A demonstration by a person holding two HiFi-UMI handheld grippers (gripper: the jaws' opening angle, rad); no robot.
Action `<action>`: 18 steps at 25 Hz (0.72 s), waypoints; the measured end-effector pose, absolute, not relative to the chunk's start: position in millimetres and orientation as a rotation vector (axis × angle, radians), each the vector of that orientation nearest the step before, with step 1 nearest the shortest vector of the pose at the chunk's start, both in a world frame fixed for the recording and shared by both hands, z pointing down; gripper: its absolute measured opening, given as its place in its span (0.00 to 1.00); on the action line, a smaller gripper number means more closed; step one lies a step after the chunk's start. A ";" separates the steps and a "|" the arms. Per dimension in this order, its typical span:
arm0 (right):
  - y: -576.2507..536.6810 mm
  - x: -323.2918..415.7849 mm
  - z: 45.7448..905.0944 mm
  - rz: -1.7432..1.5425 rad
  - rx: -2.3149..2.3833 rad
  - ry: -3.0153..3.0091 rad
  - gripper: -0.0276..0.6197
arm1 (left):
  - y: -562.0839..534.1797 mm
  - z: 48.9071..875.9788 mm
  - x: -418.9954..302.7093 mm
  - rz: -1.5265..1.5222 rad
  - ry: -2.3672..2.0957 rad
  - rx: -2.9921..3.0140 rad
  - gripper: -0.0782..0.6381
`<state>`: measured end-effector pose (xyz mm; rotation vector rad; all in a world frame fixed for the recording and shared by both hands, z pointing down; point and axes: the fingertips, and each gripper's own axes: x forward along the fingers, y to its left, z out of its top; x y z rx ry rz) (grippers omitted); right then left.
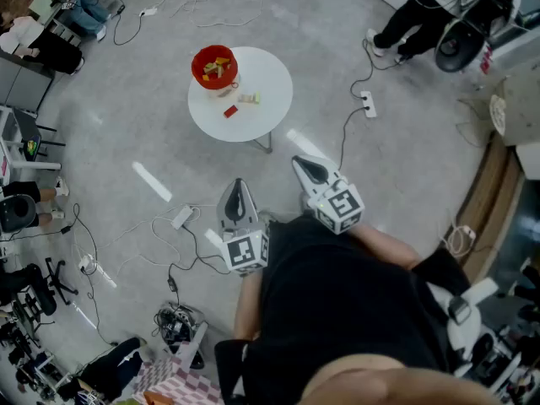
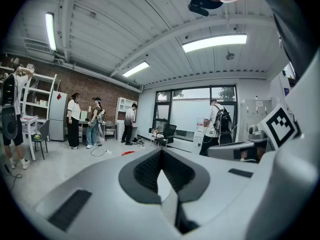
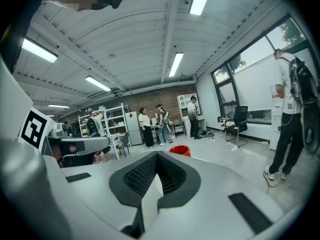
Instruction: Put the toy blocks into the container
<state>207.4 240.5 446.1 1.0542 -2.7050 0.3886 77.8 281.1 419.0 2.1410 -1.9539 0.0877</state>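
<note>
The red container [image 1: 213,66] stands on the left part of a round white table [image 1: 266,74] and holds several coloured blocks. A red block [image 1: 229,111] and a pale block [image 1: 248,99] lie loose on the tabletop beside it. My left gripper [image 1: 237,186] and right gripper [image 1: 301,164] hover over the floor well short of the table, both shut and holding nothing. In the right gripper view the jaws [image 3: 156,156] meet, with the red container [image 3: 180,150] just beyond them. In the left gripper view the jaws [image 2: 161,154] are also together, and a red sliver [image 2: 128,153] shows past their left edge.
Cables and a power strip [image 1: 368,104] trail over the grey floor around the table. Another strip [image 1: 182,217] lies by my left gripper. People stand by shelves [image 3: 150,126] and a window [image 2: 216,126]. Office chairs and clutter line the room's edges.
</note>
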 end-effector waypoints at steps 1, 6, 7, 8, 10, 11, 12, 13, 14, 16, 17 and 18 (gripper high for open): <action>240.2 207.2 446.2 0.384 1.056 -2.707 0.04 | 281.4 418.9 77.2 0.087 -1.955 2.142 0.10; 239.9 204.8 448.8 0.380 1.050 -2.707 0.04 | 281.8 419.0 75.4 0.067 -1.951 2.139 0.10; 240.2 204.1 449.0 0.380 1.048 -2.703 0.04 | 282.1 419.5 75.1 0.067 -1.949 2.142 0.10; 240.9 203.3 449.3 0.380 1.047 -2.700 0.04 | 283.0 420.5 74.6 0.073 -1.947 2.149 0.10; 243.2 202.4 449.9 0.381 1.048 -2.697 0.04 | 285.7 422.8 73.9 0.089 -1.941 2.165 0.10; 244.3 202.2 450.2 0.383 1.050 -2.695 0.04 | 287.0 423.6 73.9 0.095 -1.937 2.170 0.10; 244.8 202.2 450.6 0.385 1.053 -2.694 0.04 | 287.8 423.7 74.1 0.096 -1.933 2.173 0.10; 244.5 202.1 451.0 0.387 1.062 -2.694 0.04 | 288.4 423.4 74.0 0.093 -1.931 2.179 0.10; 243.0 202.1 451.2 0.385 1.079 -2.695 0.04 | 289.2 423.6 73.3 0.095 -1.928 2.188 0.10; 239.3 200.6 451.4 0.372 1.115 -2.700 0.04 | 290.7 424.5 70.6 0.098 -1.915 2.201 0.10; 239.0 198.5 451.7 0.362 1.122 -2.703 0.04 | 291.4 424.4 68.5 0.092 -1.908 2.202 0.10; 239.8 195.9 452.0 0.350 1.126 -2.704 0.04 | 292.4 424.8 65.8 0.087 -1.903 2.204 0.10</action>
